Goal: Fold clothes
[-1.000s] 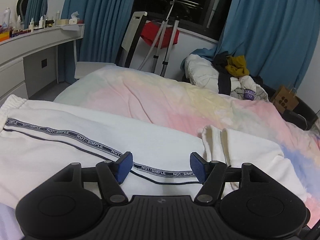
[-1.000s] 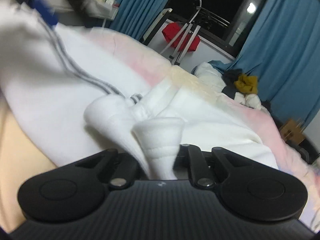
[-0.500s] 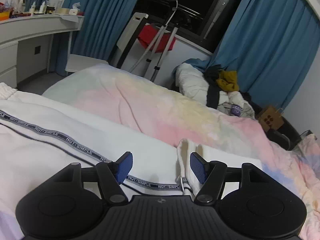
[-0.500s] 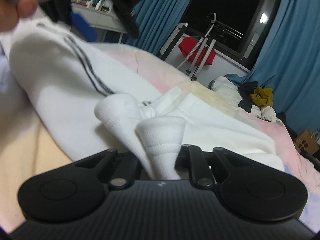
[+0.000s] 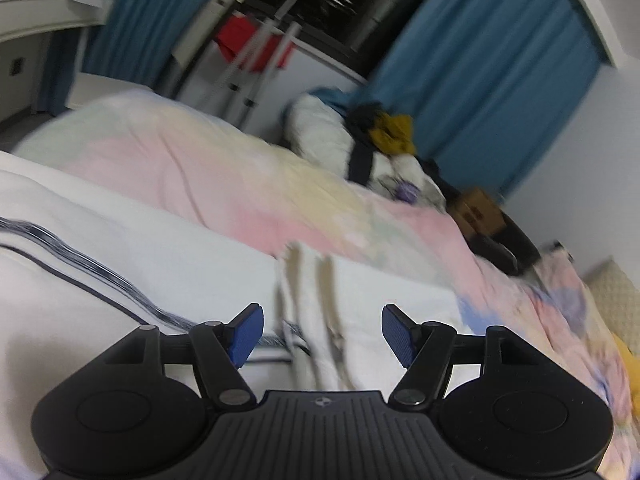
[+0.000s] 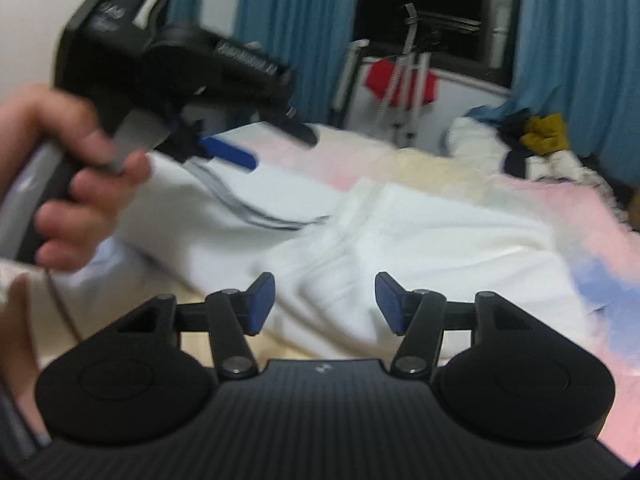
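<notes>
A: Containers: one brown cardboard box (image 5: pixel 478 210) past the far edge of the bed. Contents cannot be made out.

B: Garment position?

A: White trousers (image 5: pixel 168 272) lie spread on the pastel bedspread (image 5: pixel 248 184), dark striped side band (image 5: pixel 100 276) running along the leg. Ribbed cuff (image 5: pixel 308 304) lies just ahead of the left gripper (image 5: pixel 322 334).

B: Claw states?

A: Left gripper: blue pads wide apart, nothing between them. Right gripper (image 6: pixel 324 304): pads likewise spread, over the white cloth, gripping nothing.

B: Hard to read?

A: Both views smeared by motion blur. Lettering on the band illegible. Trousers cut off at the left edge in the left view. Whether either gripper touches the cloth, cannot tell.

B: View differences?

A: Only the right view shows the person's left hand (image 6: pixel 68 176) around the handle of the left gripper (image 6: pixel 224 152), held above the trousers. Only the left view shows the box. Both show the clothes pile (image 6: pixel 536 148) by the blue curtains (image 6: pixel 576 40) and the drying rack (image 5: pixel 256 48) with a red item.
</notes>
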The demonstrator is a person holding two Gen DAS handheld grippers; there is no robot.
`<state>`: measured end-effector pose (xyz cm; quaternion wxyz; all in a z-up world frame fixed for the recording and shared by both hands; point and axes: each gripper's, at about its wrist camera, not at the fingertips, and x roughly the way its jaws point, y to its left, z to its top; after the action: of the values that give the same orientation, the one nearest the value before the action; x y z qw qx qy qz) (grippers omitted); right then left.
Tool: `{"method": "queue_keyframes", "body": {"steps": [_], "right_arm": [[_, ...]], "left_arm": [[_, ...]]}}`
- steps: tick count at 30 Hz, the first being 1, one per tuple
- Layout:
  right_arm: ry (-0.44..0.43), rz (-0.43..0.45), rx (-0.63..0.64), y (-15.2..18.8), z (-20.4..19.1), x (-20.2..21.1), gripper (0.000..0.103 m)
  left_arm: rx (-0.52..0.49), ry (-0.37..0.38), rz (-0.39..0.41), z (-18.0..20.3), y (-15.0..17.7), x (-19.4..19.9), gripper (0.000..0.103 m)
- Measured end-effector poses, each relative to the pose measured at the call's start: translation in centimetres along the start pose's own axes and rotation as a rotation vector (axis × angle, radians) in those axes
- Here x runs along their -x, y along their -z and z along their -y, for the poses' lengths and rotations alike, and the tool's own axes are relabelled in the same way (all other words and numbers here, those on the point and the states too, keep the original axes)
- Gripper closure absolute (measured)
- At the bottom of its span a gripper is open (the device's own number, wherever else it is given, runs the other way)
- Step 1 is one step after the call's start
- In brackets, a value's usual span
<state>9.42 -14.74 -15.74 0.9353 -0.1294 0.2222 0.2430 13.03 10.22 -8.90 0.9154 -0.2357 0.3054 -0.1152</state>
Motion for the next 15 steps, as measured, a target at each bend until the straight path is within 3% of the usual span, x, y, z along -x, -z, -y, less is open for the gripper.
{"method": "queue_keyframes", "body": {"steps": [3, 7, 11, 15], "right_arm": [[0.050, -0.047, -0.063, -0.3, 1.9, -0.1, 0.045], [0.125, -0.069, -0.415, -0.1, 8.7, 1.7, 0.045], [0.026, -0.125, -0.889, 2.7, 16.1, 1.6, 0.044], [-0.089, -0.155, -1.111, 5.7, 18.4, -0.2, 0.047]], "left_arm": [[-0.017, 0.063, -0.064, 1.0, 1.3, -1.2, 0.041], [-0.049, 0.123, -0.144, 2.5, 2.8, -2.5, 0.051], [-0.080, 0.108, -0.223, 3.6, 4.3, -4.0, 0.051], [-0.093, 0.071, -0.274, 3.9, 5.4, -5.7, 0.051]]}}
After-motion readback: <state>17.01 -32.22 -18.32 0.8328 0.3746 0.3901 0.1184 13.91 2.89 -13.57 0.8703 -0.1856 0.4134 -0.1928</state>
